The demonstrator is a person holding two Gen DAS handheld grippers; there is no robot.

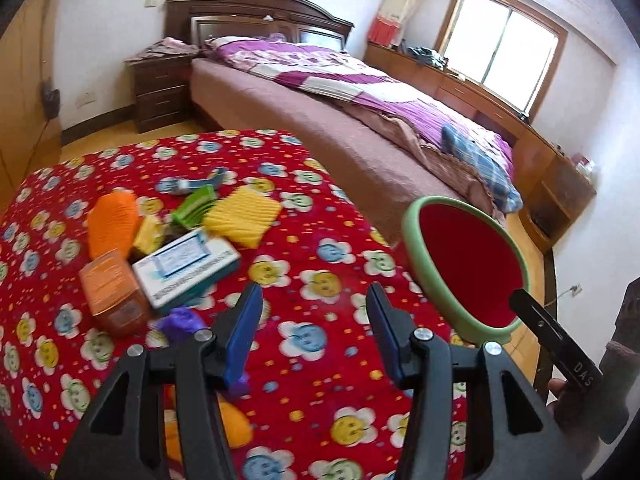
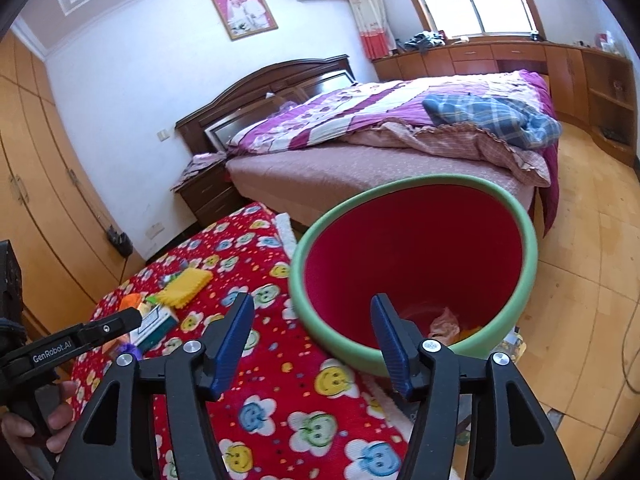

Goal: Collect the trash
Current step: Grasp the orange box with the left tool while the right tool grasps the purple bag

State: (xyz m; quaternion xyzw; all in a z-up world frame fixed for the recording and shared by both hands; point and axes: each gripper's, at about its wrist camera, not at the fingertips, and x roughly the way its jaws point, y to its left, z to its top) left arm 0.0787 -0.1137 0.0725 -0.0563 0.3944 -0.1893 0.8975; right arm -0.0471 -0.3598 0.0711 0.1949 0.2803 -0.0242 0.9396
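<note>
Two wrist views over a table covered with a red cloth printed with smiling flowers (image 1: 312, 264). The left gripper (image 1: 314, 320) hangs above the cloth with its blue-padded jaws spread and nothing between them, pointed toward the remaining trash: a white-and-teal cardboard box (image 1: 186, 268), an orange carton (image 1: 110, 280), an orange ribbed sponge (image 1: 112, 224), a yellow ribbed sponge (image 1: 242, 214), a green wrapper (image 1: 194, 208) and a crumpled purple scrap (image 1: 182, 322) nearest its left jaw. The right gripper (image 2: 314, 338) stands over the near rim of the round bin with a green rim and red interior (image 2: 530, 248), jaws apart and empty; crumpled pieces (image 2: 444, 320) already lie at the bottom. The bin sits at the table's edge (probably so each carry stays short). Collection appears partly done; the left tool seems placed for the next pick.
</note>
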